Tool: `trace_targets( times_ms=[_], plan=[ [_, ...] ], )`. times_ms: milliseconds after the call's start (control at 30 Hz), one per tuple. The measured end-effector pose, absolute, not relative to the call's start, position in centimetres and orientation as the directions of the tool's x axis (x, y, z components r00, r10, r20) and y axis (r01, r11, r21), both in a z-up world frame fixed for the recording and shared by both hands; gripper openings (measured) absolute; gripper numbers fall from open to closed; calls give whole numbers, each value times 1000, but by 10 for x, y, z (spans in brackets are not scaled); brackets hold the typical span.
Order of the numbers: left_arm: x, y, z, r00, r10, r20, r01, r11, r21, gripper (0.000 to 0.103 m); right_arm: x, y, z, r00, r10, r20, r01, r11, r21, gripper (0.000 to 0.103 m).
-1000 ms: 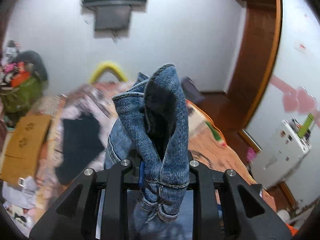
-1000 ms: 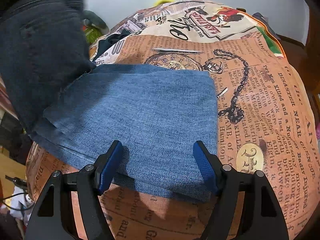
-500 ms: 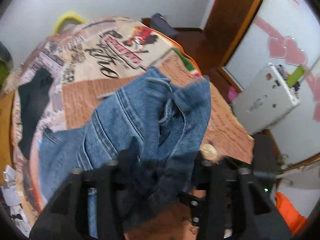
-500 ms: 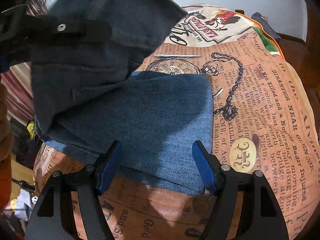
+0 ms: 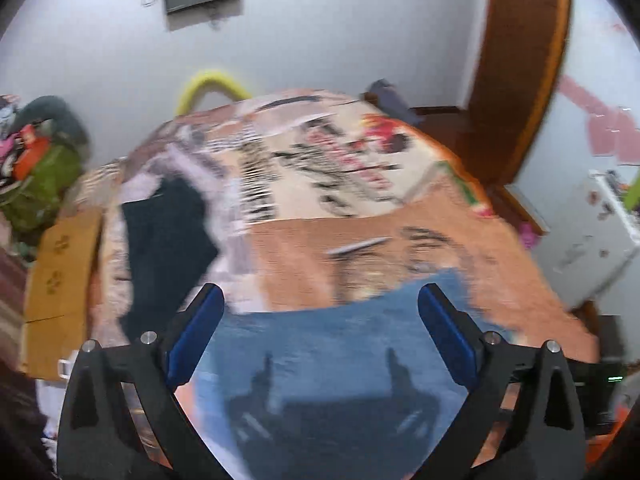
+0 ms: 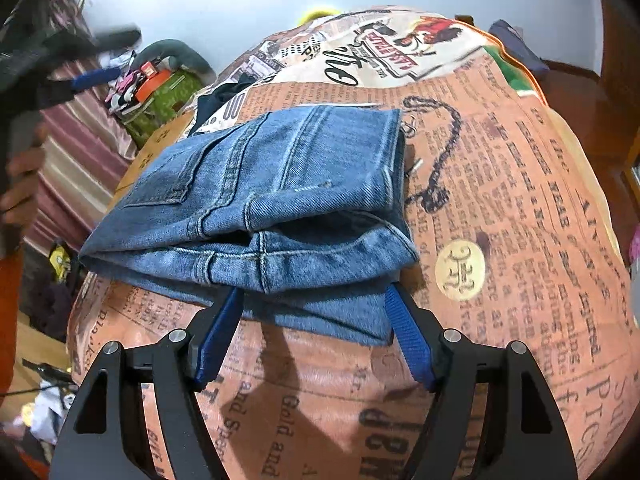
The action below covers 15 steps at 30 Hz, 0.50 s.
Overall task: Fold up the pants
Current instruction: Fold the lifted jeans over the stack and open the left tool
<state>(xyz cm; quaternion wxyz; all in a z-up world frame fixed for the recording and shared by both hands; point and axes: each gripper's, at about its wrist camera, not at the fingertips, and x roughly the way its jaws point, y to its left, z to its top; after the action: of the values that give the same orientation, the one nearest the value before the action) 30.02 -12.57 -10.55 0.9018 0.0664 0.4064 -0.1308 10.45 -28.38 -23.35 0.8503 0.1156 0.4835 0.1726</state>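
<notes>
The blue jeans (image 6: 260, 196) lie folded in a compact stack on the newspaper-print bedspread (image 6: 500, 208), waistband and back pocket on top. My right gripper (image 6: 316, 300) is open and empty, its blue pads at the near edge of the stack, one on each side of the lowest layer. In the blurred left wrist view the jeans (image 5: 320, 352) lie under my left gripper (image 5: 320, 300), which is open, empty and above the fabric. The left gripper also shows at the far left of the right wrist view (image 6: 60, 76), raised off the bed.
A dark garment (image 5: 164, 248) lies on the bed's left side. A cardboard box (image 5: 52, 276) and a green bag (image 5: 36, 184) sit beyond the left edge. A white appliance (image 5: 592, 240) and wooden door frame (image 5: 516, 60) stand to the right.
My left gripper carried the waist end of the jeans over the folded legs, let go and opened, then lifted away. The right gripper stayed open at the stack's near edge.
</notes>
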Motion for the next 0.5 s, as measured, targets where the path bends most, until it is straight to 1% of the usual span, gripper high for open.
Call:
trace_targets(
  times_ms=[100, 267, 367, 433, 500],
  plan=[
    [333, -97, -132, 609, -83, -789, 223, 972, 70, 98, 100, -281, -236, 458, 402, -793, -176, 915, 362, 74],
    [377, -71, -186, 527, 19, -850, 173, 976, 130, 98, 103, -276, -237, 451, 386, -805, -168, 922, 348, 77],
    [398, -68, -226, 463, 106, -880, 180, 961, 211, 98, 105, -276, -236, 448, 382, -809, -158, 924, 348, 77],
    [405, -71, -256, 404, 162, -900, 236, 932, 274, 99, 106, -277, -236, 446, 378, -811, -157, 925, 345, 77],
    [396, -72, -262, 447, 161, -880, 284, 907, 310, 99, 106, -277, -236, 446, 374, -813, -159, 927, 339, 77]
  ],
)
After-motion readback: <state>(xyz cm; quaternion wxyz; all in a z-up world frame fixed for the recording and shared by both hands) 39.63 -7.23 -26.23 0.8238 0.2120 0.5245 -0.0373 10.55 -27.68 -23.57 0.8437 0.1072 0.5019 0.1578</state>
